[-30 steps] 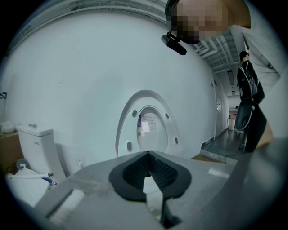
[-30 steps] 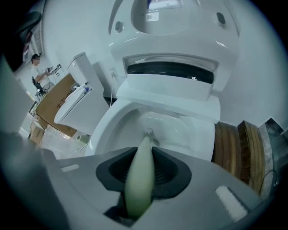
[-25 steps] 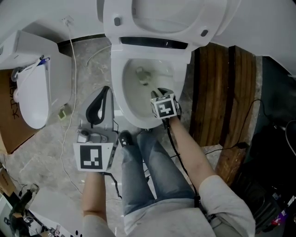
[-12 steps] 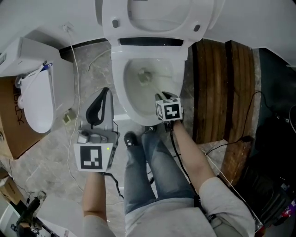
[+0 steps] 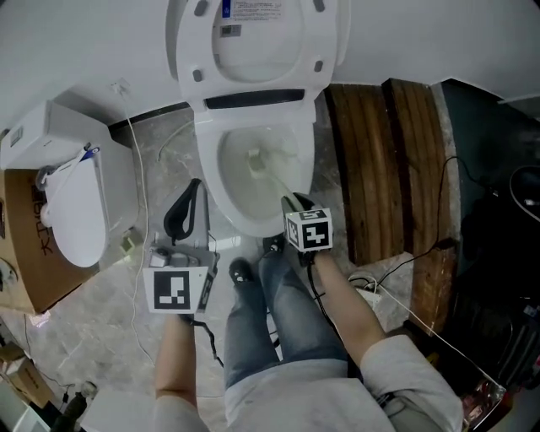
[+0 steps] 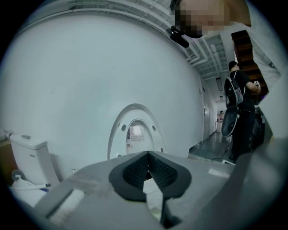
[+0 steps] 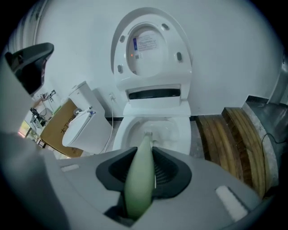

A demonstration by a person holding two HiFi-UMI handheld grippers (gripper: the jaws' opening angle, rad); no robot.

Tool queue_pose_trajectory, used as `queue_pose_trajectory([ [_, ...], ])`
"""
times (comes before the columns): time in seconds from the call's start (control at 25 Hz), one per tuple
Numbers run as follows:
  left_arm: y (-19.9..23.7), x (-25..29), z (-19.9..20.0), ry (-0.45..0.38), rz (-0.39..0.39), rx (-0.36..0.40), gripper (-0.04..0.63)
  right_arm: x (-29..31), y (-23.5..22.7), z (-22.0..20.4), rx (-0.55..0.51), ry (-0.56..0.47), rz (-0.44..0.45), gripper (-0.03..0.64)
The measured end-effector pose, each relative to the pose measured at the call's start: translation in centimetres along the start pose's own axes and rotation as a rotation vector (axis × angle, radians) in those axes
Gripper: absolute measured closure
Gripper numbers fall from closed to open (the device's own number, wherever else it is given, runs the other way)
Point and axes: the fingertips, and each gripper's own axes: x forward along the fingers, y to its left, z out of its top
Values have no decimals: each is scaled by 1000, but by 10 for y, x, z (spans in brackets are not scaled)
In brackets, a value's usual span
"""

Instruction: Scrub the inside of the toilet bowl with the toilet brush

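Toilet brush (image 5: 272,179) is reaching into the toilet bowl (image 5: 218,173), with its bristle head down in the basin. We are clamping its pale green handle in the right gripper (image 5: 295,205), just off the bowl's front rim. A second ago this gripper was hanging over that rim; now it is sitting farther back from the bowl. We are keeping the left gripper (image 5: 184,211) to the left of the bowl, jaws meeting at the tips, much as before. Behind the bowl, the raised lid (image 5: 253,51) is showing more fully than earlier. It is carrying a sticker (image 5: 253,10) with a blue strip, its print too small to read.
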Motion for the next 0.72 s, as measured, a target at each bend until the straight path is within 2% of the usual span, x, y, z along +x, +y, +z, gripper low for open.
queue_pose_trajectory([
  [0.48,-24,-37,57,-40,-38,14,591,-129,23,38,43,-229,-30,514],
  [0.72,-37,-57,83,-84,-79,76,591,-191,38,59,24,-356,-50,514],
])
